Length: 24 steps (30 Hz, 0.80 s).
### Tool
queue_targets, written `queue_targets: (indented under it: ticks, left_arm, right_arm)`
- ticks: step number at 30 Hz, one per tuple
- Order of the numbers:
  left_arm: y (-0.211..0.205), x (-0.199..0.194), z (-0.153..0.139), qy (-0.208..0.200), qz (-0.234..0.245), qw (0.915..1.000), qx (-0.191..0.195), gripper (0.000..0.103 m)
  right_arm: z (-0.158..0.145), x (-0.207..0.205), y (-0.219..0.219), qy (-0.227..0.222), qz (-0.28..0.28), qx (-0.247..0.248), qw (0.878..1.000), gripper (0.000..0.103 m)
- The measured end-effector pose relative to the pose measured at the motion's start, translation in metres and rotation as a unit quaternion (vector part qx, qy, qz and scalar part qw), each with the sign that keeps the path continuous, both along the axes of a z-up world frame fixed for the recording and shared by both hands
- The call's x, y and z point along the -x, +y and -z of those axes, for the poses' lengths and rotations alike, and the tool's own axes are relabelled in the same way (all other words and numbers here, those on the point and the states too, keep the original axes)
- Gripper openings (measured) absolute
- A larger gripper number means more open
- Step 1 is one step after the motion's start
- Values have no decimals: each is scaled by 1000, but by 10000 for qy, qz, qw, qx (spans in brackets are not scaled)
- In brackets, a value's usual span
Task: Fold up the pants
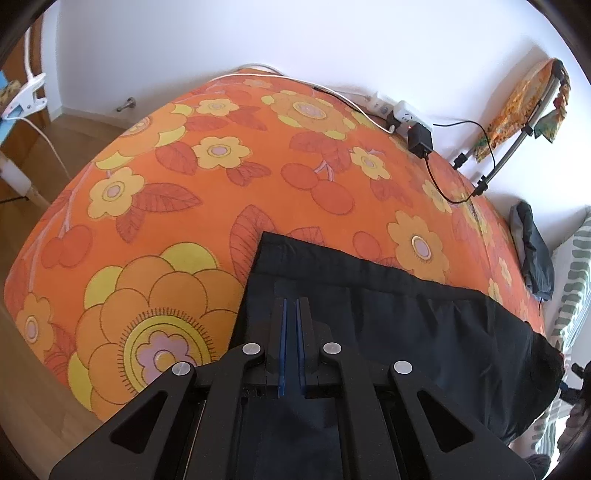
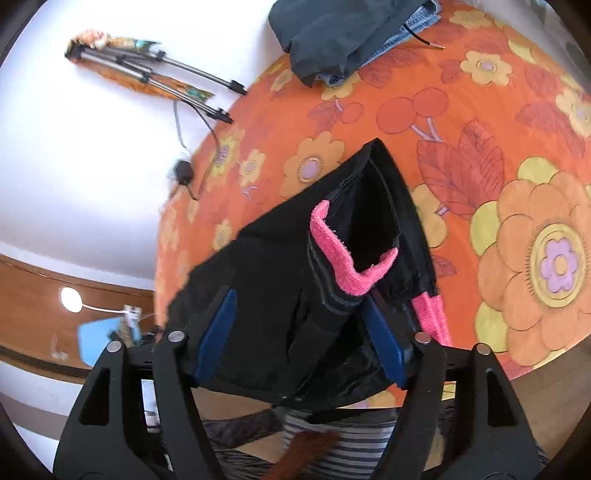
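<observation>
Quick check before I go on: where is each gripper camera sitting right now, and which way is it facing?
Left wrist: on the left gripper, angled down at the pants; shut fingers show.
Right wrist: on the right gripper, angled down at the pants with pink lining; open fingers show.
Shared: pants, orange bedspread, tripod.

One pair of black pants [image 1: 388, 332], two hand-held grippers [image 1: 291, 306] [image 2: 303, 314].

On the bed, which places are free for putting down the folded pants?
Free: the orange bedspread left of the black pants, up to the wall. Crowded: the wall edge with power strip and cables, and the clothes pile.
</observation>
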<state>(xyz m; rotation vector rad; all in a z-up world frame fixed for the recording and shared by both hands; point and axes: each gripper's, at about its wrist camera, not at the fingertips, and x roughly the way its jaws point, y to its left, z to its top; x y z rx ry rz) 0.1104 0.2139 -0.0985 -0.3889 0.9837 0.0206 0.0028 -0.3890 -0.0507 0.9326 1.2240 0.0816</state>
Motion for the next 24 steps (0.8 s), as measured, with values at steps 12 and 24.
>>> queue_targets:
  ticks: [12,24]
  left_arm:
    - [10,-1,-5,-82,-159,9998,-22,3]
    - [46,-3,1,47,-220,9993,306,9]
  right_arm:
    - [1,13,12,388,-365,1790,9824,12]
    - [-43,-19,59,-235,-1350,3270,9350,42]
